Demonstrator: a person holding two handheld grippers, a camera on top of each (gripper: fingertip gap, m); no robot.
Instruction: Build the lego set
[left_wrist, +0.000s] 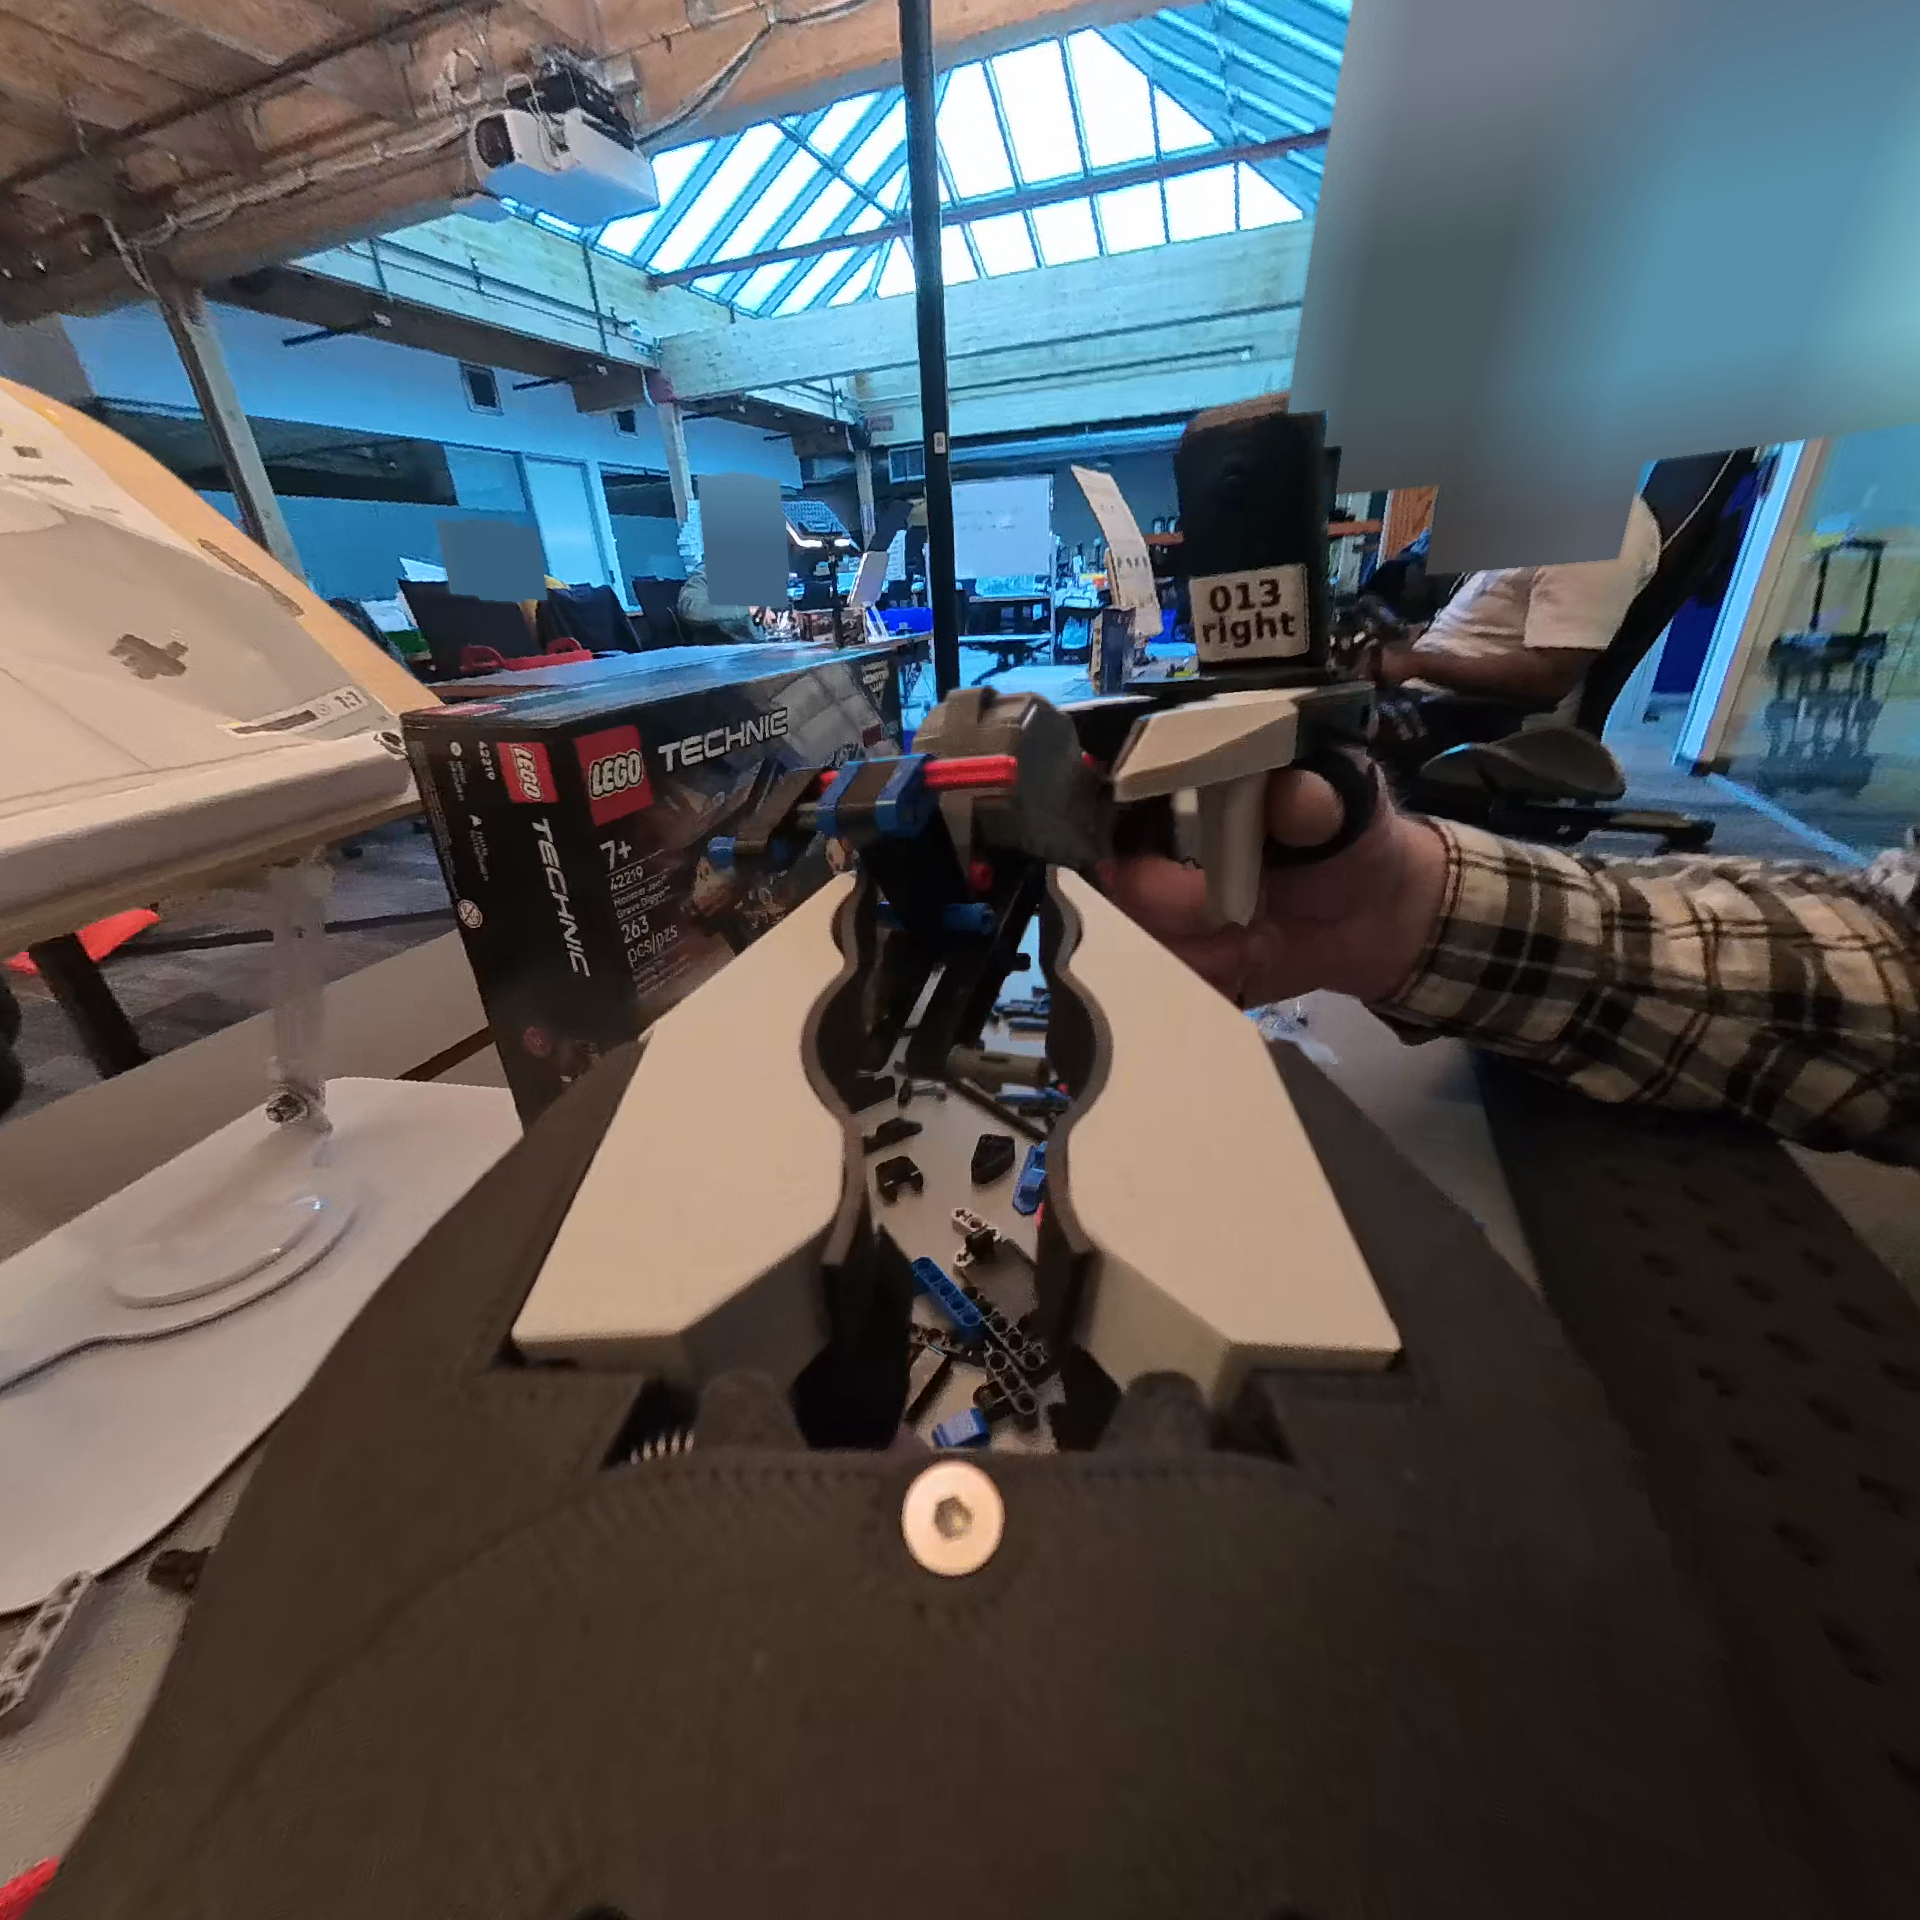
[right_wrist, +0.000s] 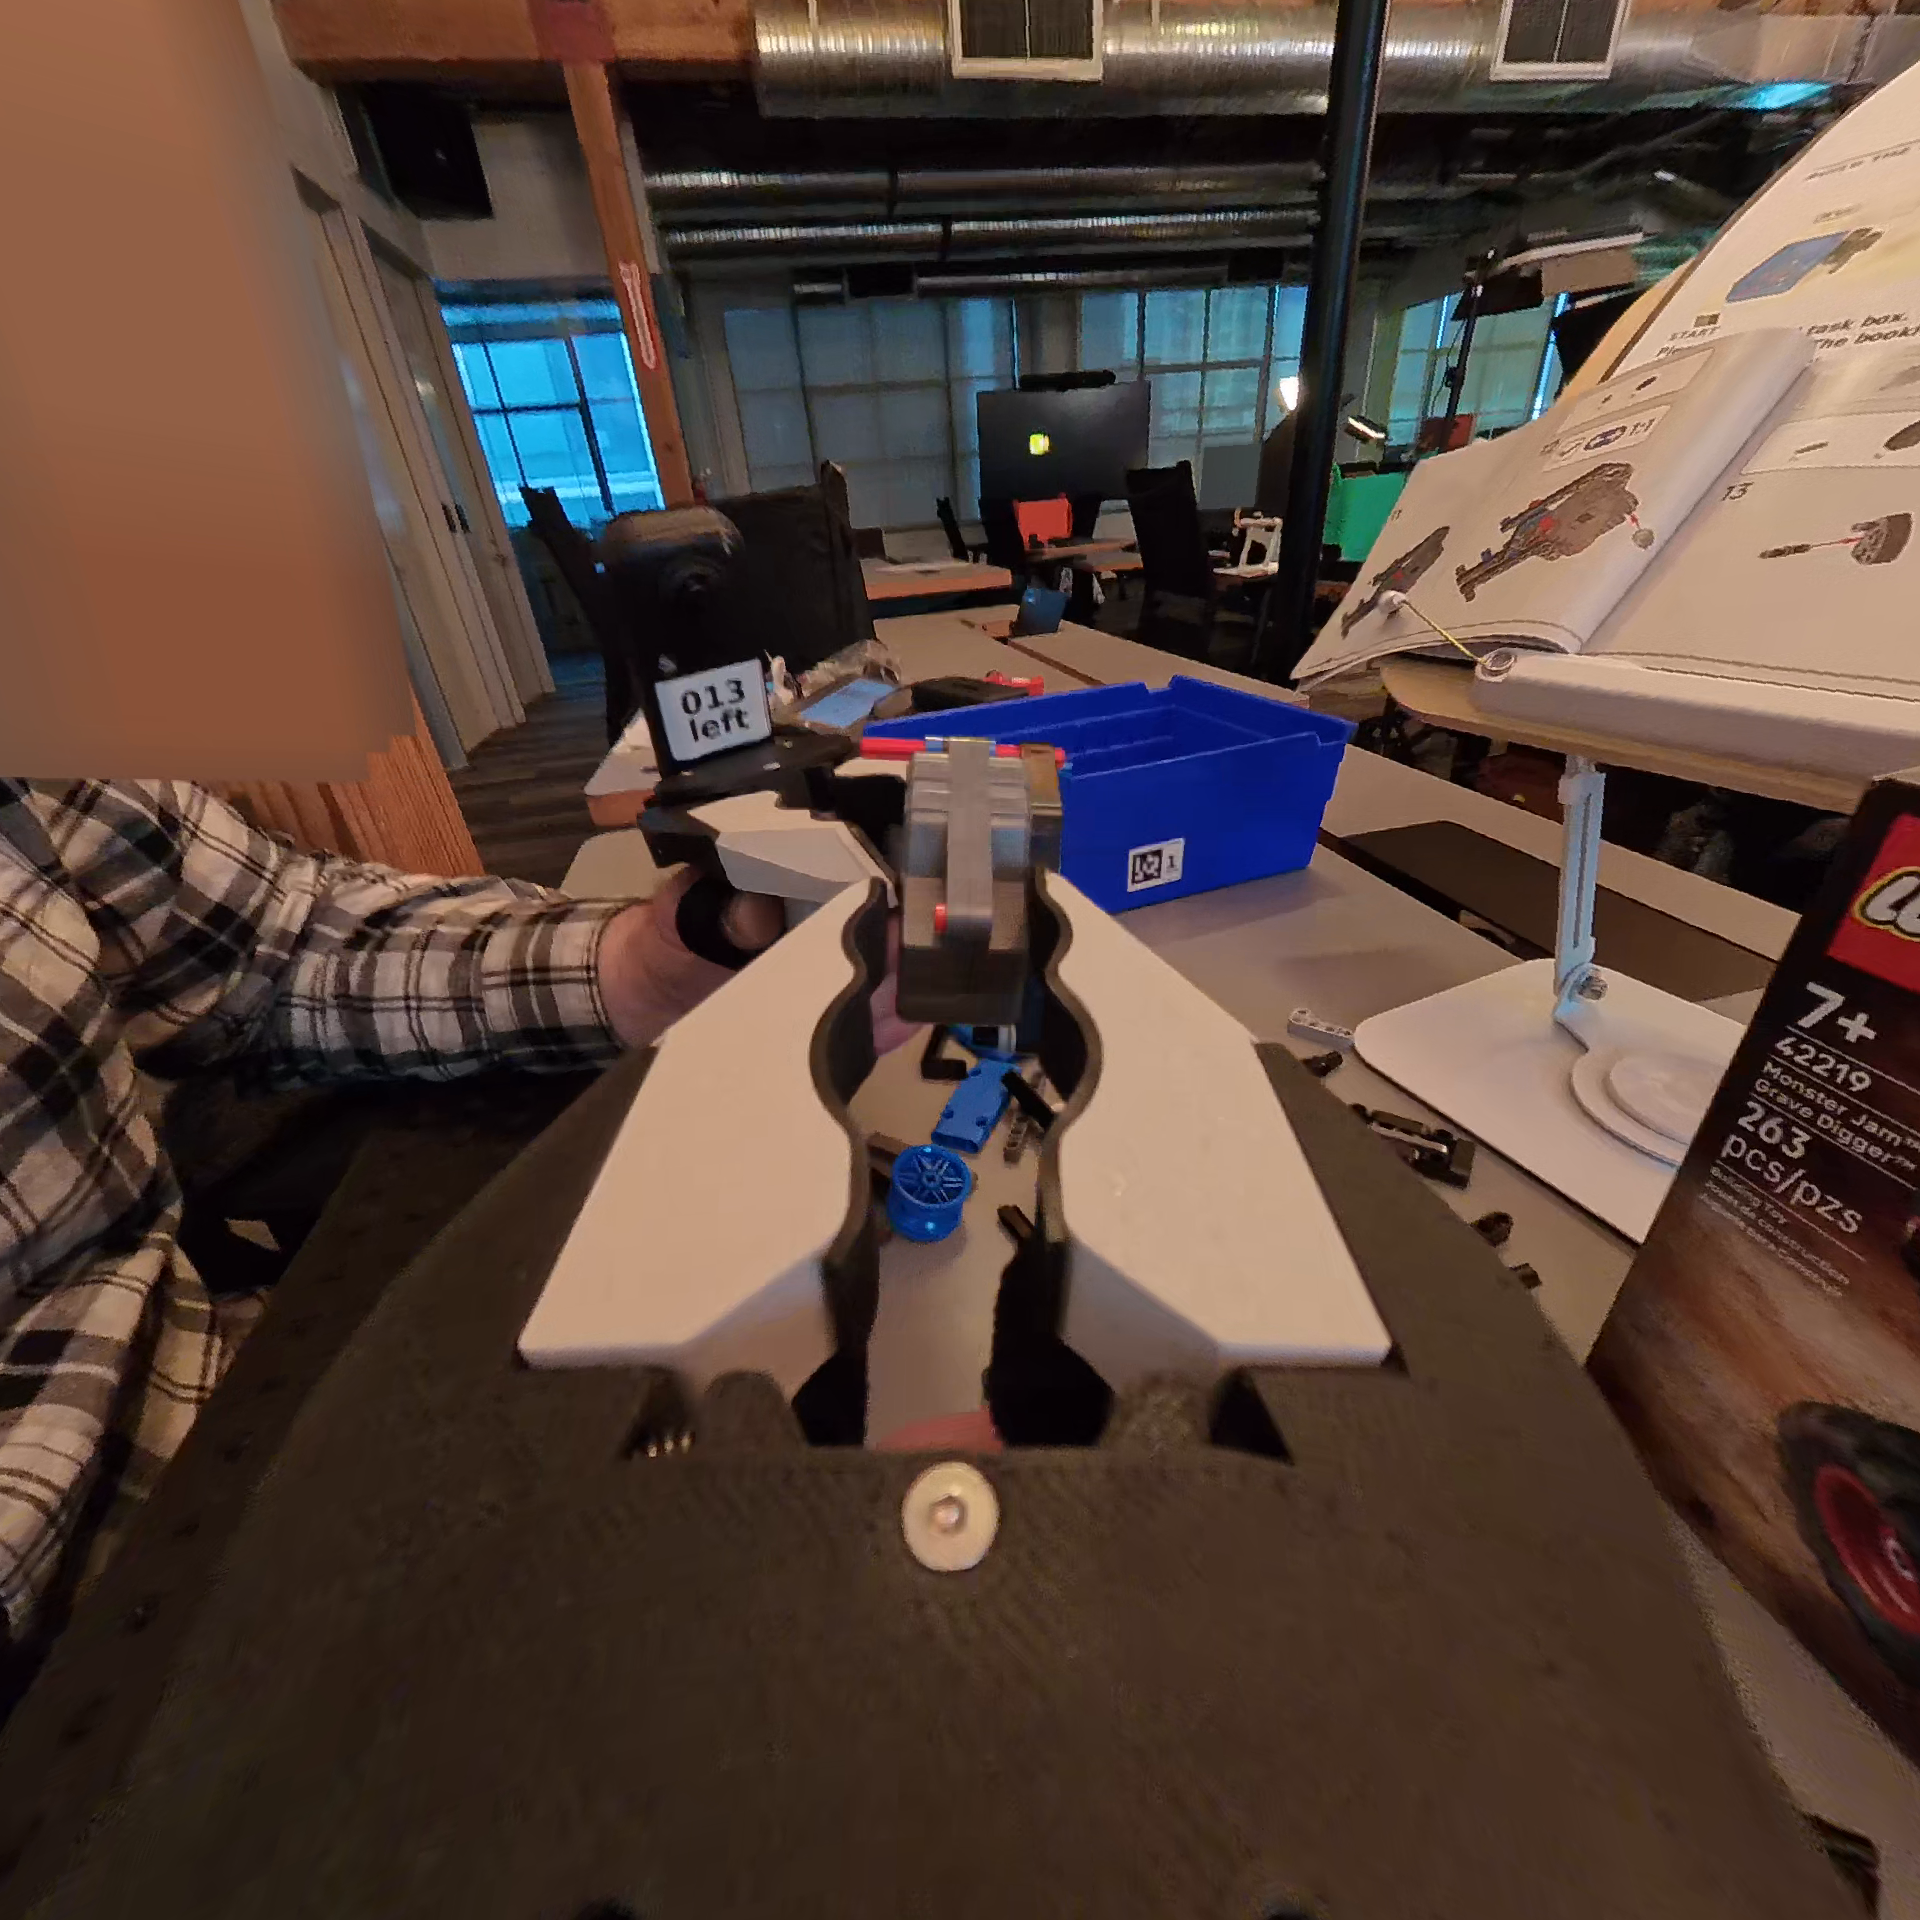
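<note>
A part-built lego assembly is held up above the table between both grippers. It has a black frame, blue connectors, a red axle and a grey block. My left gripper is shut on the black frame from below. My right gripper is shut on the grey block. In the left wrist view the right gripper comes in from the right. In the right wrist view the left gripper comes in from the left. Loose black and blue pieces and a blue wheel rim lie on the table below.
The lego box stands upright close behind the assembly and also shows at the right of the right wrist view. An open instruction booklet rests on a white stand. A blue bin sits farther back. A person's plaid sleeve reaches in. The grippers are tip to tip, or close to it. My left gripper's tips are some 15 cm from the blue wheel rim.
</note>
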